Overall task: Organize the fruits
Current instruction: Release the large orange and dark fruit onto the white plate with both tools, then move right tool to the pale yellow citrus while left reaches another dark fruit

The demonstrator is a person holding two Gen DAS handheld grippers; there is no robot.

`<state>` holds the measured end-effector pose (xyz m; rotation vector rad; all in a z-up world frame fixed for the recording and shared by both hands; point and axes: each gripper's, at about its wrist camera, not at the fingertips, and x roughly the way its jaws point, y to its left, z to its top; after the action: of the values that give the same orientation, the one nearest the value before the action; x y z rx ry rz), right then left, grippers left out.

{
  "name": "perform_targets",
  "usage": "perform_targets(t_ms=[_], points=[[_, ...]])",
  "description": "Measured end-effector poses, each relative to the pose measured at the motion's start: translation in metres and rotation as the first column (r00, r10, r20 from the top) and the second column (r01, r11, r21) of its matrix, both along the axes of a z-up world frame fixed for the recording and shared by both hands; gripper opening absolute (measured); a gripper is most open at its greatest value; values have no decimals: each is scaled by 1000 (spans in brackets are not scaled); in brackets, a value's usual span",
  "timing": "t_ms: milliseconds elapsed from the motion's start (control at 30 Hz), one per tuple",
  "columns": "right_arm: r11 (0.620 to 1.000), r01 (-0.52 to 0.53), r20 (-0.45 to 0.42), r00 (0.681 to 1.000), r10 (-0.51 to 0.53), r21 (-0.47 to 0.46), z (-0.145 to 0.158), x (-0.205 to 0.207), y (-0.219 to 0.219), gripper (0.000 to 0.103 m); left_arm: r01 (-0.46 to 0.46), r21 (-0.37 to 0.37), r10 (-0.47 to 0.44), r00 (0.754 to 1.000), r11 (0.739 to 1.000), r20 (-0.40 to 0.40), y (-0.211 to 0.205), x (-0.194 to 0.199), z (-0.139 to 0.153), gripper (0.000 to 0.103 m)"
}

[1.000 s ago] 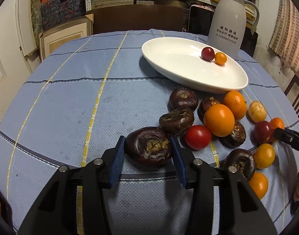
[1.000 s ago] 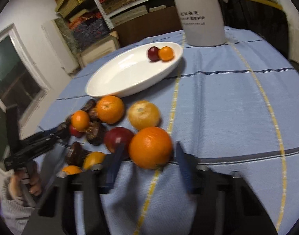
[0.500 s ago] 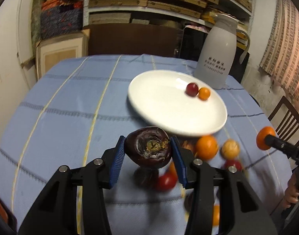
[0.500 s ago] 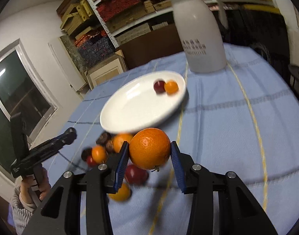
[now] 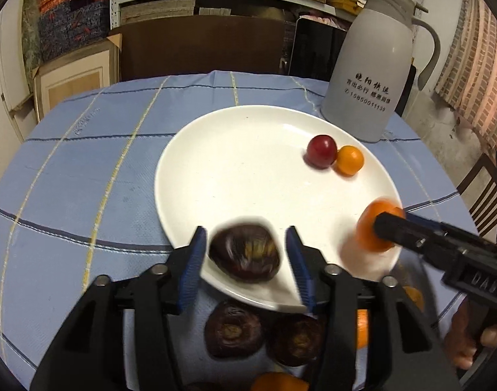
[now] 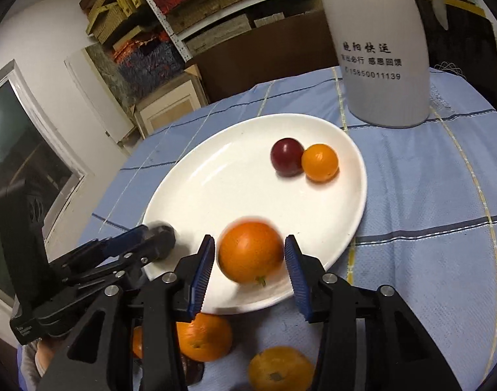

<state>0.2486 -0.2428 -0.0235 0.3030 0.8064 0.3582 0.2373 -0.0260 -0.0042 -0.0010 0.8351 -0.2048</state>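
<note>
A white oval plate lies on the blue checked cloth, with a dark red fruit and a small orange fruit at its far right. My left gripper hovers over the plate's near rim. Its jaws are opening, and a blurred dark brown-purple fruit sits between the pads with a gap on each side. My right gripper is over the same rim, jaws opening around a blurred orange that no longer looks pressed. The left gripper shows at its left.
A tall white jug stands just behind the plate on the right. Loose dark fruits and oranges lie on the cloth in front of the plate. A wooden chair is off the table's right edge. Shelves fill the back wall.
Both grippers lifted their fruit from the pile and carried it forward over the plate's near rim. Their pads, tight on the fruit half a second ago, now stand apart from it.
</note>
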Motion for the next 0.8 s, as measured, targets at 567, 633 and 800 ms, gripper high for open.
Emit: perform_targets(t_ms=[567,633,800], points=[[993,101,62,993,-104,58,3,-82,-51,67,-124,-10,124,992,992,36,61,-75,-5,75],[991,111,58,992,-116,78,2,-86,-56,69,-112,1,112,993,994,23,59,-77,-10,75],[985,136,48,989,-141,103,0,-88,-65,73,-75,24,75,997,997,7,46,-70,-16,75]])
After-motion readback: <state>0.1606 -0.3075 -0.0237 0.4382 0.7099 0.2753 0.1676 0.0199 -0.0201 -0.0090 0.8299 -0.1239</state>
